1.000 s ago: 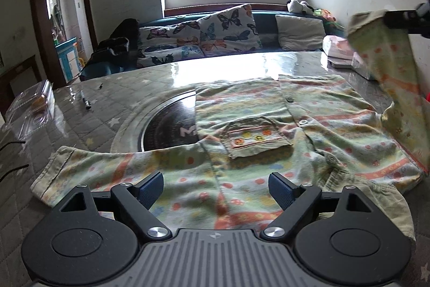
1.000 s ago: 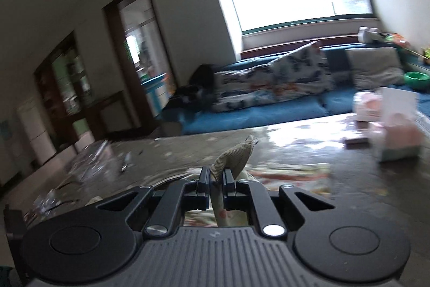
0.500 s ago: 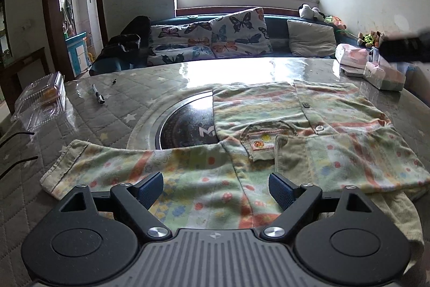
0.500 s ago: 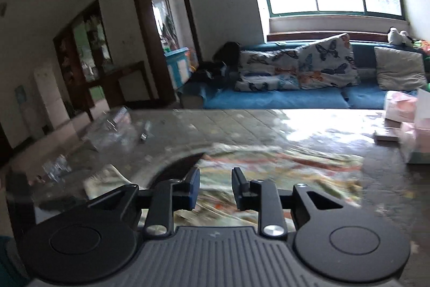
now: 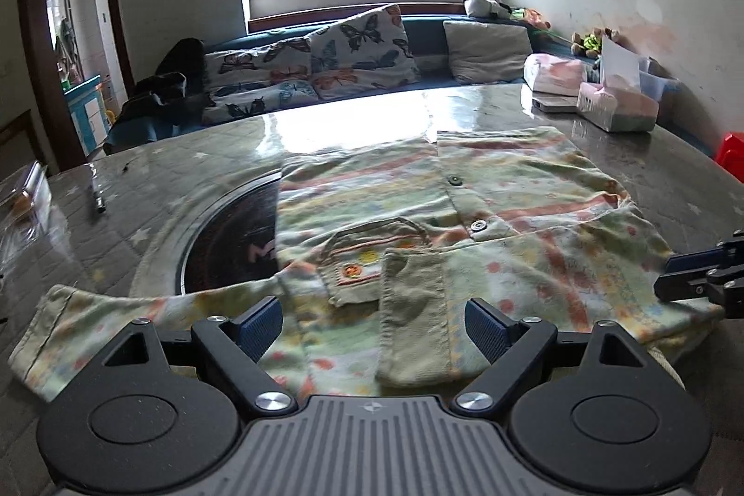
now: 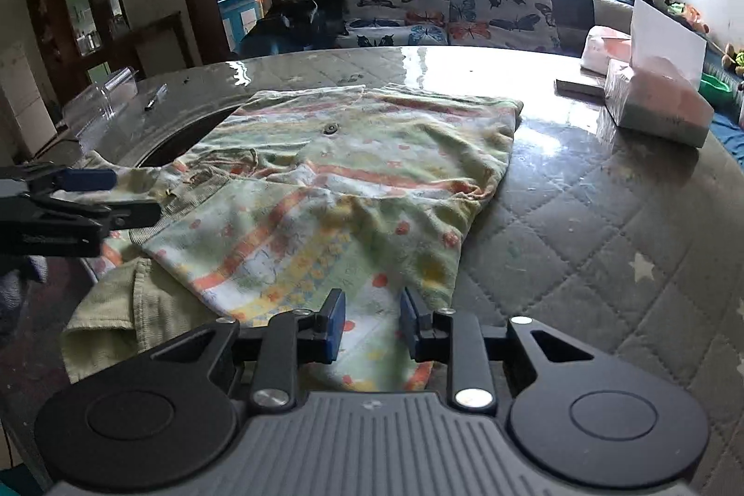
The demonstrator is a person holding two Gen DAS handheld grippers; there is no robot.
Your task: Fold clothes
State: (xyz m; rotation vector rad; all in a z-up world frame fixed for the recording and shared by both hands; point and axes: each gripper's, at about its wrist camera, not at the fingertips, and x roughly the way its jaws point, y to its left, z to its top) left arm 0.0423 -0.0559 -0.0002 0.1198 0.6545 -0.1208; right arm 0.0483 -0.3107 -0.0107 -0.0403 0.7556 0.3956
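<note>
Patterned shirt (image 5: 465, 208), one sleeve folded across, flat on bench (image 6: 581, 217).
Left hand-held gripper (image 5: 374, 321) wide open, empty; right hand-held gripper (image 6: 370, 324) partly open, empty; clear tub (image 5: 651, 80) at 2 o'clock, contents unclear.

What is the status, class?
Both grippers, left and right, open, empty. Shirt flat, right sleeve folded in, left sleeve out. Nothing blocking.

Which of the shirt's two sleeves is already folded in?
The pastel printed shirt's sleeve on its right, folded across the front; the left sleeve lies spread out on the table.
</note>
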